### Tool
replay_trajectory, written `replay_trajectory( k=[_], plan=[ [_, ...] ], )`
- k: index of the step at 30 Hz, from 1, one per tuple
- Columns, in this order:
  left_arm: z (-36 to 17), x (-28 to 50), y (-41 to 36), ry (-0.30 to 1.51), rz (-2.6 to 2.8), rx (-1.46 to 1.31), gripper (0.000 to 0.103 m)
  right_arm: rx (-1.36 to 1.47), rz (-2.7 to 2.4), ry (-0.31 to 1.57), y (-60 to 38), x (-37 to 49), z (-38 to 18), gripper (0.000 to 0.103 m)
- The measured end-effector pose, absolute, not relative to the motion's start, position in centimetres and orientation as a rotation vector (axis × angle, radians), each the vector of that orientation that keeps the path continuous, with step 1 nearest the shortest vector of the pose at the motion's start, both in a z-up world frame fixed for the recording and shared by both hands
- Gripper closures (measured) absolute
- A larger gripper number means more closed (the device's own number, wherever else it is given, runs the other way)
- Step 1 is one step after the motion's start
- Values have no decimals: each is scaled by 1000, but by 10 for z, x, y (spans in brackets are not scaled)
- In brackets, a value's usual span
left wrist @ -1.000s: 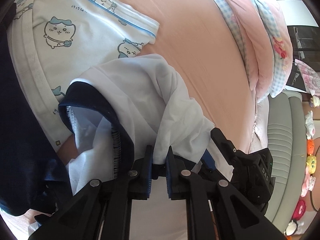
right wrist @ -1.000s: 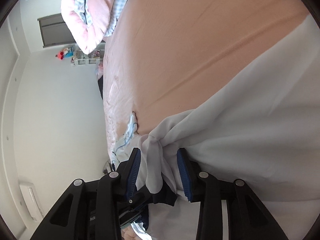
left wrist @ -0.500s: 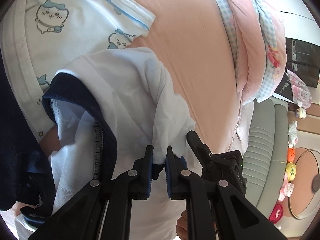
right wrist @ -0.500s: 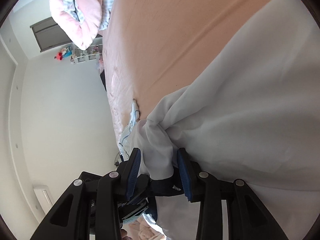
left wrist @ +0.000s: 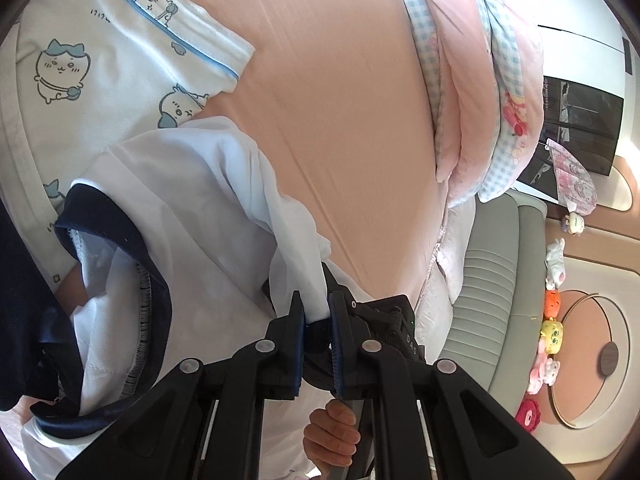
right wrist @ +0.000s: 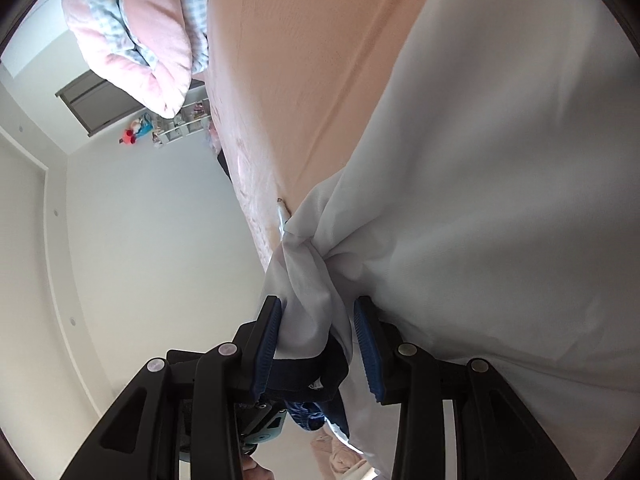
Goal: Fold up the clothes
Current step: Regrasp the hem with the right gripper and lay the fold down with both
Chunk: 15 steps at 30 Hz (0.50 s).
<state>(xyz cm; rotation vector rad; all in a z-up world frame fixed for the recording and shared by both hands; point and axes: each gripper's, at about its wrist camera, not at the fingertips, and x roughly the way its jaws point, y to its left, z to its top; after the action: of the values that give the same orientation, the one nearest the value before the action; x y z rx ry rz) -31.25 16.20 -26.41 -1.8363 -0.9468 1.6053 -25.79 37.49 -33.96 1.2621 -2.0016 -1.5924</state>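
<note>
Since earlier, right gripper drew beside left gripper; both clamp bunched white shirt above the bed sheet. Mid-fold; next, lay flat.

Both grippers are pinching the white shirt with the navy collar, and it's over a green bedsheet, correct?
Not quite: the left wrist view shows the bedsheet is peach, not green. The rest holds: the left gripper and the right gripper each pinch the white shirt with the navy collar.

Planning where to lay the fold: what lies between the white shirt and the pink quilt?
Only bare peach bedsheet separates the white shirt from the pink quilt, as the left wrist view shows.
</note>
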Motion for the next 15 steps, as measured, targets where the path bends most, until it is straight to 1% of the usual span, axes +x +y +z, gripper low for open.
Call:
replay_trajectory(
  k=[2, 3, 4, 5, 6, 12, 15],
  plan=[
    [-267, -310, 162, -938, 1609, -1849, 94, 1243, -1619, -2009, 373, -255, -337, 66],
    [-268, -309, 162, -933, 1611, -1856, 94, 1231, -1637, -2015, 373, -253, -336, 69],
    [-269, -308, 162, -929, 1613, -1862, 94, 1231, -1662, -2013, 374, -251, -334, 73],
    [-271, -307, 162, -924, 1615, -1869, 94, 1246, -1698, -1994, 375, -249, -331, 86],
    [-272, -306, 162, -920, 1617, -1876, 94, 1263, -1747, -1963, 376, -249, -327, 92],
    [-285, -298, 160, -891, 1625, -1928, 94, 1350, -2018, -1739, 383, -259, -304, 94],
    [-295, -294, 158, -872, 1628, -1961, 94, 1418, -2042, -1638, 381, -262, -299, 94]
  ],
)
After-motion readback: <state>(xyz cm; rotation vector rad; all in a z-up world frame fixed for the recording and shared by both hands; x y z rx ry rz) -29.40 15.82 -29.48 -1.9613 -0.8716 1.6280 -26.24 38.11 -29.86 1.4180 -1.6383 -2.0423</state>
